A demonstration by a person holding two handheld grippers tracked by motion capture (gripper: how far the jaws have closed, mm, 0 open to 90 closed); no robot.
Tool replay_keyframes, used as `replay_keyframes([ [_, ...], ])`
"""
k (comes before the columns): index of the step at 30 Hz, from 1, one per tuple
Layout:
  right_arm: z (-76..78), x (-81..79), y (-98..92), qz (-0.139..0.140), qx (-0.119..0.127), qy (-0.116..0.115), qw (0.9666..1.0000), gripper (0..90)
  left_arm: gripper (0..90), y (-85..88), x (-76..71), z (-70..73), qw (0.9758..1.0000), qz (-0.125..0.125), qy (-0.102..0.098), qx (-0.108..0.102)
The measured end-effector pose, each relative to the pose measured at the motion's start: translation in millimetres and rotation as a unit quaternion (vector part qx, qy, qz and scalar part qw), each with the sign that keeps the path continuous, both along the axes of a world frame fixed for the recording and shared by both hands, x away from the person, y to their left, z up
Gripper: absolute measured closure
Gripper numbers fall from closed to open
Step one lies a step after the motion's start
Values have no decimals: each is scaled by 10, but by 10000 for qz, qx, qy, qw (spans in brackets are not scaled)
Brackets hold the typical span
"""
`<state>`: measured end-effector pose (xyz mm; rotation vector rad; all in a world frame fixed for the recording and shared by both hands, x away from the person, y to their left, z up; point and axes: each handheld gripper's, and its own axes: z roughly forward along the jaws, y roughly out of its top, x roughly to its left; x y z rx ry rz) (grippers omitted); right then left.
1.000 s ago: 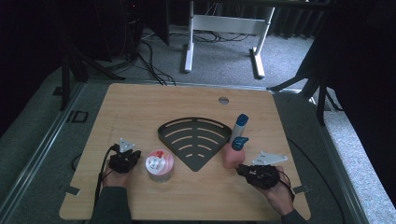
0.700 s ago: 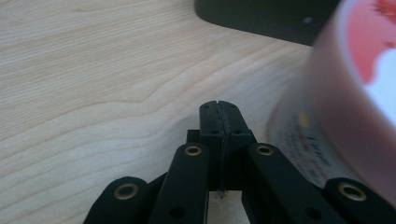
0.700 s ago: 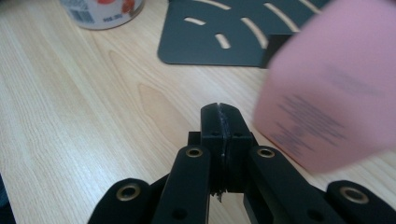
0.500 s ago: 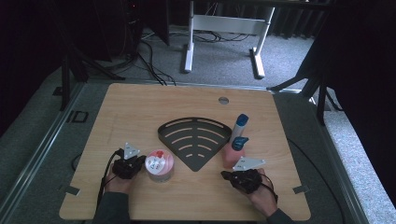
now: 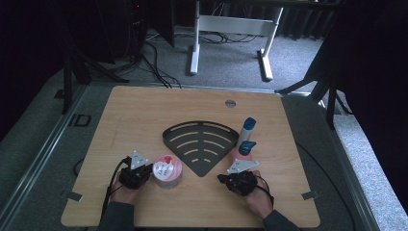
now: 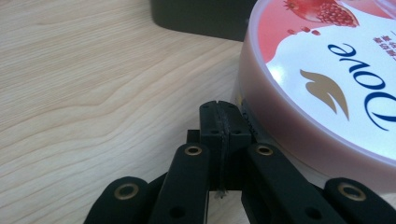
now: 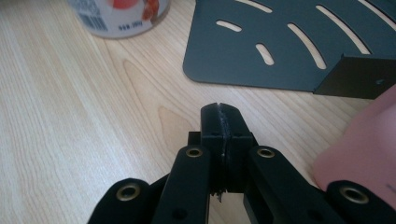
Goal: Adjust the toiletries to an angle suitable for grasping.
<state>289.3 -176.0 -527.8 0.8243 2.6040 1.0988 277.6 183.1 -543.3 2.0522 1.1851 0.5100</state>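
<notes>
Pale wood grain runs across the table [image 5: 144, 115] you work at, with grey carpet and dark stands behind it. Your left gripper [image 6: 219, 122] rests right beside the round jar [image 5: 167, 170], its jaws pressed together with nothing between them. That jar is squat, with a pink wall and a white lid printed with a pomegranate, a gold bird mark and blue lettering; it stands upright near the front left of the table, just beside the black fan-shaped tray [image 5: 199, 139]. Your right gripper [image 7: 219, 122] has just been closing and now has its jaws shut on nothing, near the tray's pointed corner, with a pink bottle [image 7: 369, 154] just beside it. Count one jar, one slotted tray, two blue-capped bottles [image 5: 248, 126] by the tray's right edge, and two grippers.
</notes>
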Motion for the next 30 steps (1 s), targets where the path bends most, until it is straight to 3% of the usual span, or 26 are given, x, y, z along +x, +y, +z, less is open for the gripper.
replay_keyframes([
  [11,-81,119,-24,-201,-12,57,9998,892,898,-196,-15,-2,9994,-354,-21,40],
  [16,-72,142,-81,-346,-155,3,9993,900,898,-264,-26,-11,9988,-490,-13,69],
  [24,-22,42,-291,-524,-403,-159,9977,900,898,-300,-29,-21,9984,-552,8,91],
  [30,10,131,-429,-709,-323,-201,9968,900,898,-319,-24,-32,9983,-577,23,112],
])
